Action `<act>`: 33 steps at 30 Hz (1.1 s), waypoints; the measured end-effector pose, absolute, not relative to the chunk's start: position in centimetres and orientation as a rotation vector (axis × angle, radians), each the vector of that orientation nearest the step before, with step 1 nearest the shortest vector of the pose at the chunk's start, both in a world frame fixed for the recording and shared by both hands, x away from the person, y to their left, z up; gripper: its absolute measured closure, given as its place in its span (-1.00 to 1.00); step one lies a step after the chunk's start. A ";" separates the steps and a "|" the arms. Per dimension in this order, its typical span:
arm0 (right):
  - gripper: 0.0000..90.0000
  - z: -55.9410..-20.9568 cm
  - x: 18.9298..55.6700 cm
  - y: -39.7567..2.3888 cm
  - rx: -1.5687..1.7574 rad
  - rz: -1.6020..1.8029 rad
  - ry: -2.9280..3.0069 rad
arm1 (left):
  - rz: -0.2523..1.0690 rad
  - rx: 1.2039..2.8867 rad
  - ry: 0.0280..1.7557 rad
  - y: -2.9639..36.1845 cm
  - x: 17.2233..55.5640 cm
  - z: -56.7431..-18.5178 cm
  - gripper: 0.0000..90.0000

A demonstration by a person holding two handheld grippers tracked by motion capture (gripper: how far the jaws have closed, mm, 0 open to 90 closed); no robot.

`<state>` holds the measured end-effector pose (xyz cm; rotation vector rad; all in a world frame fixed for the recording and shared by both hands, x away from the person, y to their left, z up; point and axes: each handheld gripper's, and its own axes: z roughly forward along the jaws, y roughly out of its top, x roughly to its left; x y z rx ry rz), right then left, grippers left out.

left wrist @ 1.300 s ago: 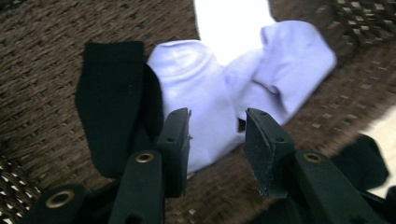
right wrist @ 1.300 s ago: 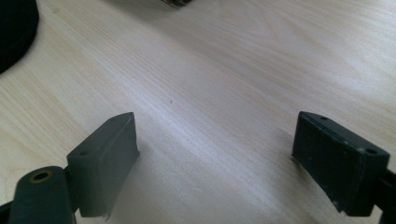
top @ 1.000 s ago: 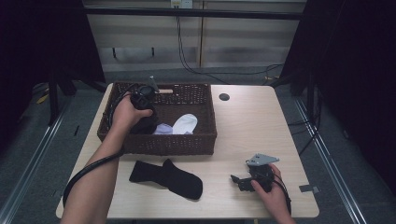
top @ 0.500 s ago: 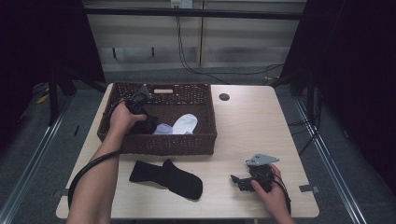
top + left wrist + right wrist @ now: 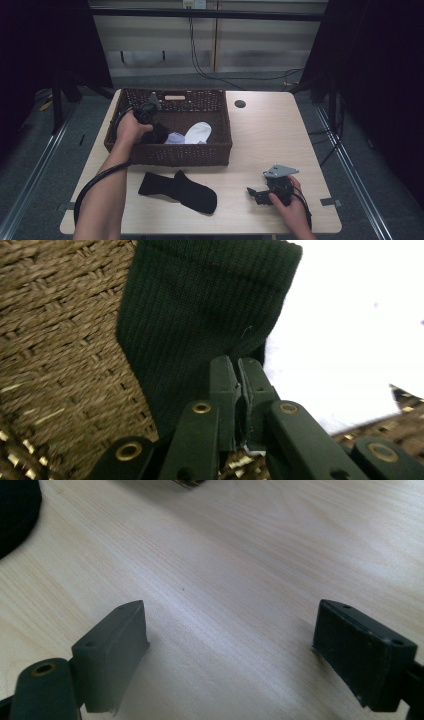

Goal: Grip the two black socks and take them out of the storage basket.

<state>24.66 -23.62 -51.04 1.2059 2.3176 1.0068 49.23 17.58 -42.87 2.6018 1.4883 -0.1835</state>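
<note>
Wicker basket, black sock pinched inside

High view: left gripper (image 5: 150, 114) dips into the brown woven wicker basket (image 5: 220, 150); right gripper (image 5: 260, 192) rests on the table in front of the basket.
Left gripper view: jaws just closed, clamping the black ribbed sock (image 5: 200, 315) in the basket.
Right gripper view: jaws wide apart.

Recording lab — dark curtains (image 5: 385, 75), cabled wall (image 5: 200, 45), lone table (image 5: 260, 130)

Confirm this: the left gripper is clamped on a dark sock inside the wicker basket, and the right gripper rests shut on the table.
Not quite: the right gripper rests open, its jaws wide apart over bare table in the right gripper view. The left gripper is indeed clamped on the dark sock inside the wicker basket.
</note>
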 end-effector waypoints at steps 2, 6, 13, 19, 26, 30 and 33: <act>-0.71 -51.0 24.7 -23.6 1.206 1.007 2.317 | -0.182 2.604 1.481 17.6 49.2 -41.9 0.91; -0.71 -51.0 24.7 -23.6 1.206 1.007 2.319 | -0.179 2.622 1.450 17.5 49.1 -39.9 0.92; -0.71 -51.0 24.7 -23.6 1.204 1.006 2.320 | -0.181 2.637 1.421 17.2 48.9 -37.0 0.92; -0.71 -51.0 24.7 -23.6 1.205 1.006 2.319 | -0.173 2.651 1.384 16.9 48.8 -33.6 0.93; -0.71 -51.0 24.7 -23.6 1.206 1.005 2.319 | -0.197 2.681 1.367 16.5 48.4 -30.6 0.93; -0.71 -51.0 24.7 -23.6 1.206 1.004 2.320 | -0.198 2.689 1.355 16.3 48.1 -28.8 0.93; -0.71 -51.0 24.7 -23.6 1.206 1.005 2.319 | -0.200 2.685 1.361 16.2 48.0 -28.1 0.93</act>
